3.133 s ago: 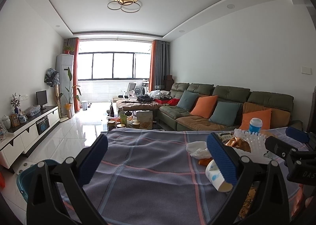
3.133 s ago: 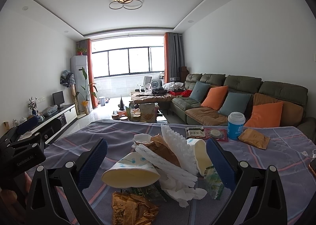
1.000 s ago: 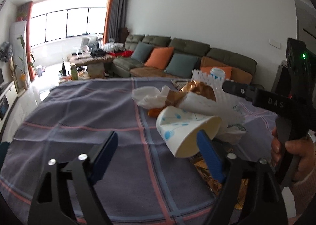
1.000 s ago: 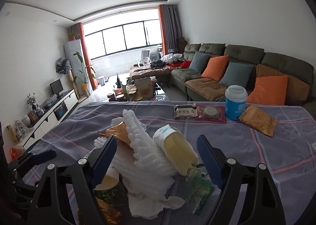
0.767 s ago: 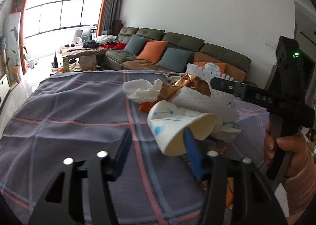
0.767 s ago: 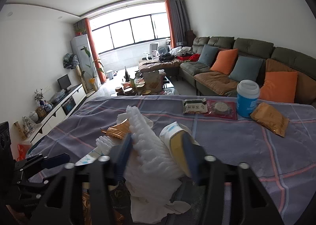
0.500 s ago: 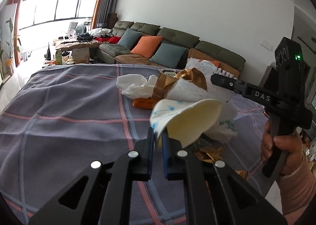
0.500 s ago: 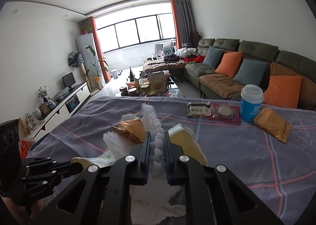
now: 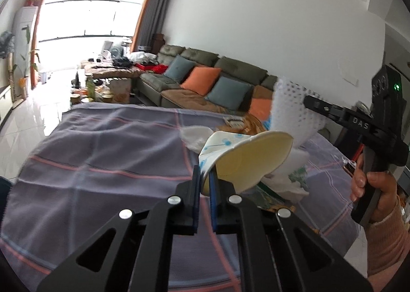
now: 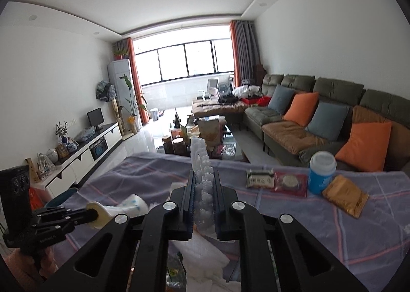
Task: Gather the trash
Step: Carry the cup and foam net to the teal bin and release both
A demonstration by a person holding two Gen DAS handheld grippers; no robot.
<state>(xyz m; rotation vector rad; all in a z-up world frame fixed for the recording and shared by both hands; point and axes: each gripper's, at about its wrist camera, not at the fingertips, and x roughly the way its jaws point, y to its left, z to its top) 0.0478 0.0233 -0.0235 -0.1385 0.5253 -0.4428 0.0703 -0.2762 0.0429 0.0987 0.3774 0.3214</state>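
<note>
Left gripper (image 9: pixel 204 179) with jaws closed on the rim of a paper cup (image 9: pixel 246 158). Right gripper (image 10: pixel 204 184) with jaws closed on a white foam net (image 10: pixel 201 164). A hand (image 9: pixel 376 184), sleeve at the wrist, wraps the right gripper's handle.

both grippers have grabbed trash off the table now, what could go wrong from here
1. The left gripper pinches only the thin rim of the crushed paper cup, so the cup might slip or tear free.
2. The right gripper holds the white foam netting, which is soft and springy and may slide out.
3. Tissue and wrappers lie right under the netting and could snag and get dragged off the tablecloth.
</note>
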